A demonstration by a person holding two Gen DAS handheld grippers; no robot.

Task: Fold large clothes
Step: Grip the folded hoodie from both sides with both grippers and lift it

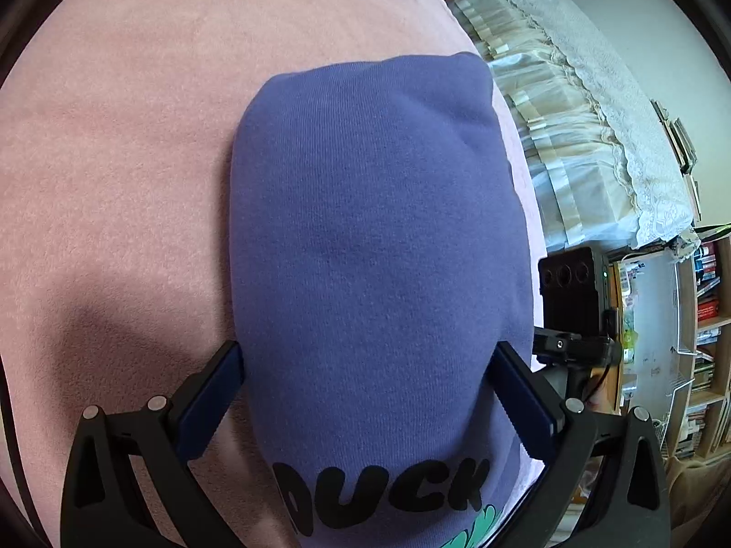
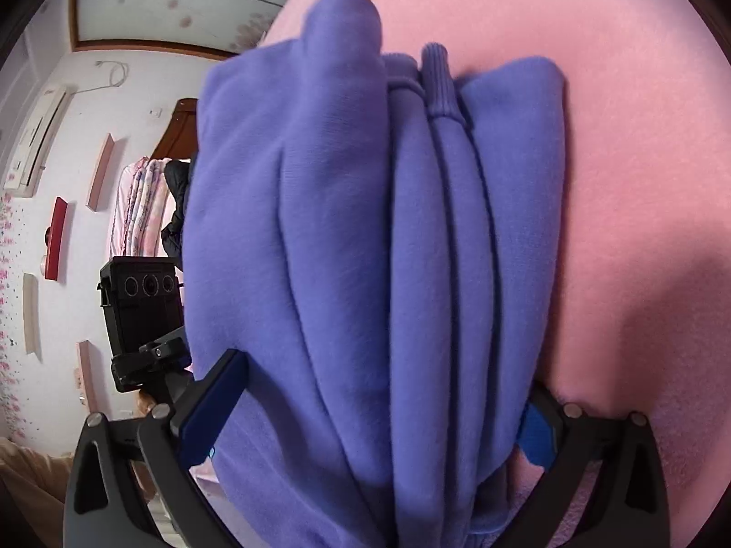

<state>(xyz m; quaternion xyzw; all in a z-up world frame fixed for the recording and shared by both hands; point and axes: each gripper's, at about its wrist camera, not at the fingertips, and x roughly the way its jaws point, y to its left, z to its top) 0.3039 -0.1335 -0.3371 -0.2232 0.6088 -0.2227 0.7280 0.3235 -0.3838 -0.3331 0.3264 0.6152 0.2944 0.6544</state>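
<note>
- A big purple sweatshirt (image 1: 365,237) is seen folded into a thick bundle on a pink blanket (image 1: 114,137).
- The folding looks almost done; the step in hand seems to be a last fold, or the bundle being lifted or set down.
- In the left wrist view, the left gripper (image 1: 368,365) is placed around one end of the bundle. Its jaws are apart, with the cloth filling the gap and pressed by both blue pads (image 1: 214,392).
- In the right wrist view, the right gripper (image 2: 384,379) is placed around the other end, where many layers are stacked. Its jaws are wide apart too, and the stack is squeezed between them.
- It cannot be told whether the bundle is lying on the blanket or is lifted a little.
- For the next move, both ends need to be kept level, so the layers are not spilled. Then the bundle can be laid flat and let go.
- The cloth is thick, soft and fuzzy, with fine ribs in the weave.
- Black letters (image 1: 384,493) and a bit of green print are seen at the near end in the left view.
- A ribbed cuff (image 2: 436,77) is seen sticking out among the rounded folds in the right view.
- The blanket is fluffy and smooth, with dark shadows cast on it.
- A black camera box (image 2: 141,301) is seen beside the bundle in the right view.
</note>
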